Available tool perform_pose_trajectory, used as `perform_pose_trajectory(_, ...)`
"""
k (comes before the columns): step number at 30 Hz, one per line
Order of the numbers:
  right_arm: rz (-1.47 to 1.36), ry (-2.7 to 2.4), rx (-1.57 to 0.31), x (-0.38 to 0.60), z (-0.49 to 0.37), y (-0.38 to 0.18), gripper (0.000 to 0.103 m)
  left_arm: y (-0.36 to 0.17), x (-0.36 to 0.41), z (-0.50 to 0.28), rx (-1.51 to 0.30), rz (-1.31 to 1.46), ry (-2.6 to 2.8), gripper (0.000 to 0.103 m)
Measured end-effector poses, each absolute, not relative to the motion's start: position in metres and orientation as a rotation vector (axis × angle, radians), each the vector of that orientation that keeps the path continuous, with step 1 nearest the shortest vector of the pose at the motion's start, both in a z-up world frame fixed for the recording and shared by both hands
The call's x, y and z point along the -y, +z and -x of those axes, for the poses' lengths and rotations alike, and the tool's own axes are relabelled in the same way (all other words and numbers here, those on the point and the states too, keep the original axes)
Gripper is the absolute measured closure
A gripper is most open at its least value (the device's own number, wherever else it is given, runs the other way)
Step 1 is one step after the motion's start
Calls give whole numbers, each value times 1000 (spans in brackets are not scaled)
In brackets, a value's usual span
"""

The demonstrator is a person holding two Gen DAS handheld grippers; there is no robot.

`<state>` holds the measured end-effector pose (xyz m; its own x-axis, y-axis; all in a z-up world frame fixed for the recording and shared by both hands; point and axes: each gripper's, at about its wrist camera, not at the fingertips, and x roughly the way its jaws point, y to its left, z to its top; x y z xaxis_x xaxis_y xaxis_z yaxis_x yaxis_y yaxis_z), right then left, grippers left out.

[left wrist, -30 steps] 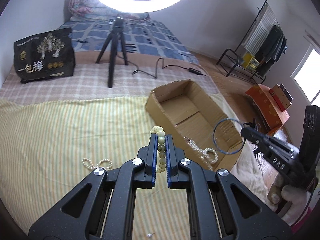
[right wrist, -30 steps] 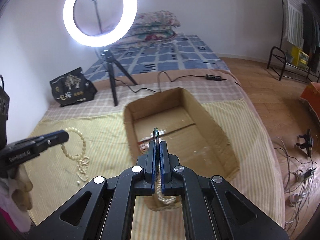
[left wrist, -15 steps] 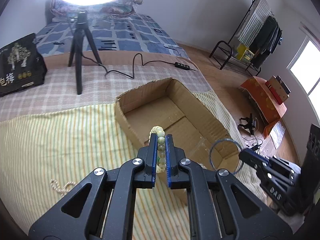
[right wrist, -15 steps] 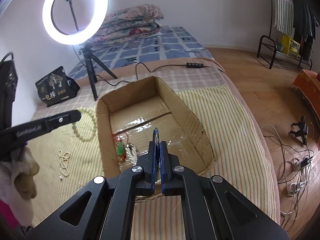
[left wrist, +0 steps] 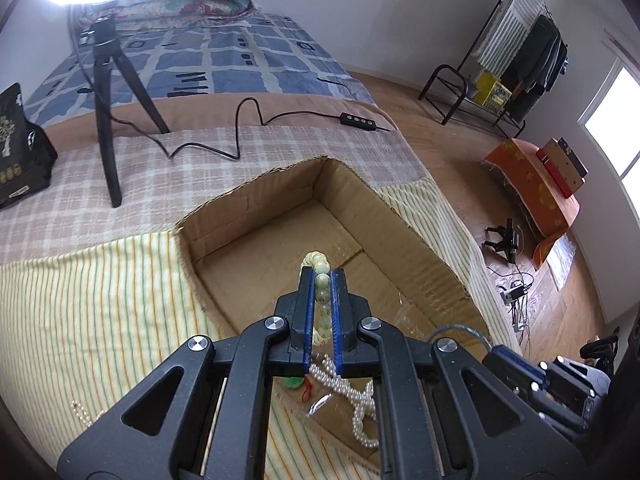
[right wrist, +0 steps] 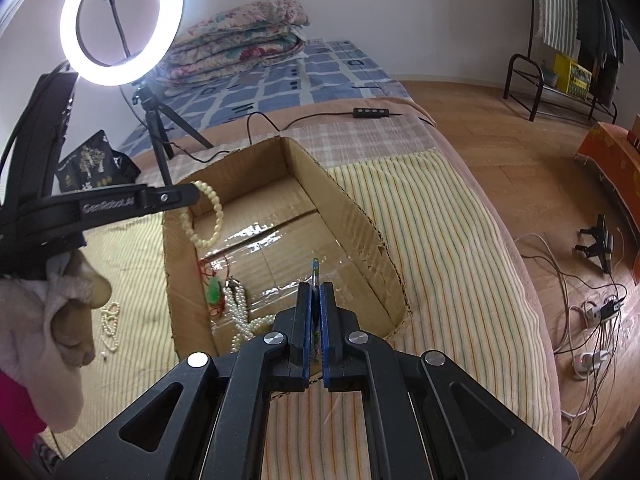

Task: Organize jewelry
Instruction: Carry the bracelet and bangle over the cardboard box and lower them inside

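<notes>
My left gripper [left wrist: 323,276] is shut on a pale green bead bracelet [left wrist: 322,300] and holds it over the open cardboard box [left wrist: 420,240]. In the right wrist view the bracelet [right wrist: 208,216] hangs from the left gripper [right wrist: 188,196] above the box's left wall [right wrist: 176,280]. My right gripper [right wrist: 315,288] is shut on a thin dark bangle [right wrist: 315,270], seen edge-on, above the box's near end. The bangle [left wrist: 460,332] shows in the left wrist view too. A pearl necklace [right wrist: 240,312] and a green pendant on red cord [right wrist: 214,292] lie in the box.
A small pearl string [right wrist: 110,326] lies on the striped cloth left of the box. A ring light on a tripod [right wrist: 120,20], its cable [left wrist: 240,128] and a black bag [left wrist: 20,152] stand behind. The bed edge drops to the floor at right.
Both grippers have moved forward over the box with their jewelry. The left gripper carried the bead bracelet from the cloth side to above the box's interior.
</notes>
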<state>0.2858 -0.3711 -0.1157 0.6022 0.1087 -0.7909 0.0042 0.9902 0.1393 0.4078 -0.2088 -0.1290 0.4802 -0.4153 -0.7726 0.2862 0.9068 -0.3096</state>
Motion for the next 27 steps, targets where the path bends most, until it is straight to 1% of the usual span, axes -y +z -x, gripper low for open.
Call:
perform_pose_trajectory(12,-128,63,-948,372,-287,-123,101,-146,228,-423,-1024,132,-433,98)
perform_pose_trajectory(19,-102,55,-938,368,-287,-121,100,-142,229,-424,-1015,123,-430,97)
perform_pose_trajectory(22,-98,54,-936,366,-287,-119,92,-138,226,-422,-1009,117,-433,97)
perform_pose_trajectory(24,-97,53,-931,366,-287,-118,82,-134,223,-420,-1002,115,-432,97)
perform_pose_trajectory(26,-96,50,-926,365,-286,-116,76,-131,220,-418,-997,112,-430,97)
perform_pose_trajectory(27,-98,50,-923,365,-285,-115,76,-129,219,-417,-994,110,-429,97)
